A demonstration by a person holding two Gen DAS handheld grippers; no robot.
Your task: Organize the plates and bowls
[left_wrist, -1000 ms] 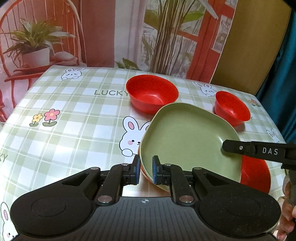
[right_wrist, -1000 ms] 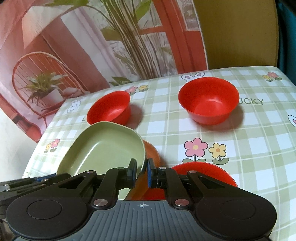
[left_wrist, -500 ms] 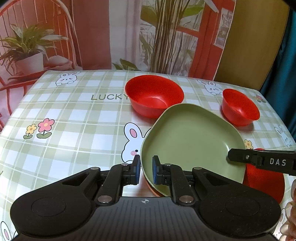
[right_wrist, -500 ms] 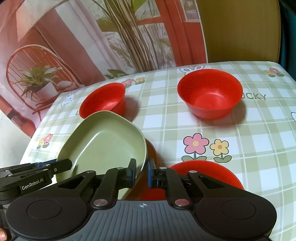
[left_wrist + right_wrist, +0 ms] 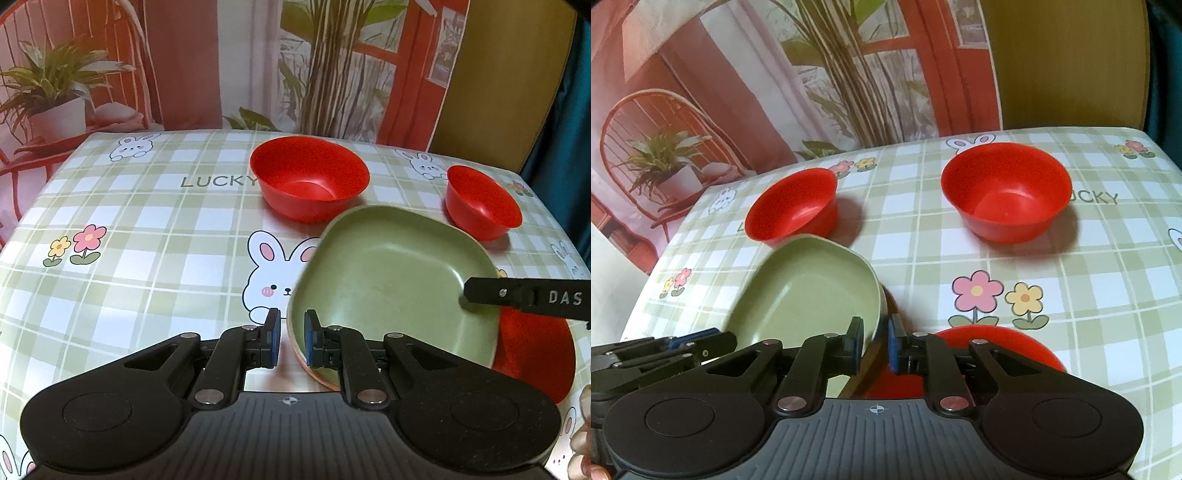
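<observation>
Together both tongs (image 5: pixel 289 338) (image 5: pixel 874 343) pinch the green plate's (image 5: pixel 391 280) opposite rims.

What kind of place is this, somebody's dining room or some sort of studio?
Probably a staged home-style setup, not a real dining room. The table wears a bunny-print checked cloth and holds plastic dishes: a green plate and red bowls. Behind it, the chair and plants look like a printed backdrop.
</observation>
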